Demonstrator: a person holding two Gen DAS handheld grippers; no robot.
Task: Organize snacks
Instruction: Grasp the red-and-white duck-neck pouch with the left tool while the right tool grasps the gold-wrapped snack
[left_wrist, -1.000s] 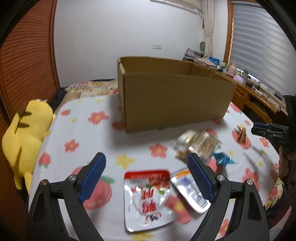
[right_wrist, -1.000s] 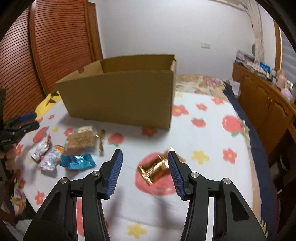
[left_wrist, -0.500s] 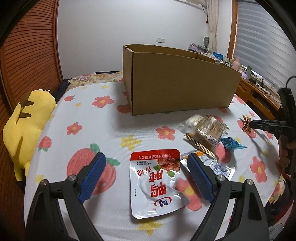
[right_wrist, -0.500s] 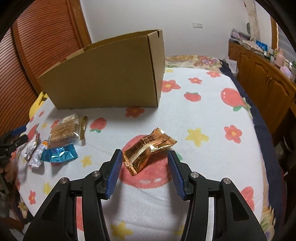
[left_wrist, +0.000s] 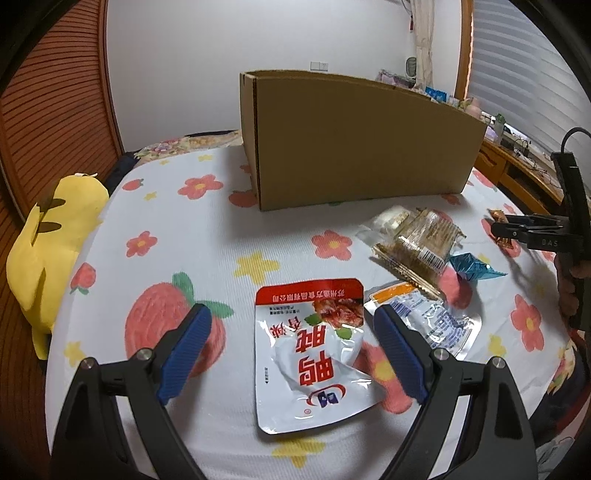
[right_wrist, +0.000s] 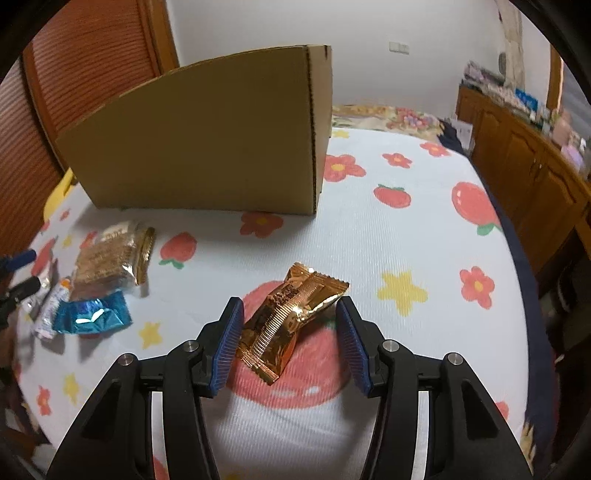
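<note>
My right gripper (right_wrist: 290, 341) hangs with jaws spread either side of the gold packet (right_wrist: 290, 320), which lies on the flowered cloth (right_wrist: 406, 236) in front of the box (right_wrist: 207, 144). My left gripper (left_wrist: 293, 349) is spread wide too, grasping nothing, straddling the red-and-white pouch (left_wrist: 314, 350). Beside it lie a silver pouch (left_wrist: 436, 321), a cracker pack (left_wrist: 421, 243) and a blue wrapper (left_wrist: 472, 267).

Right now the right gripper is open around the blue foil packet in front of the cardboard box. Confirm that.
Not quite: the right gripper is open around the gold foil packet, as the right wrist view shows. The blue foil packet lies off to its left, in front of the cardboard box.
</note>
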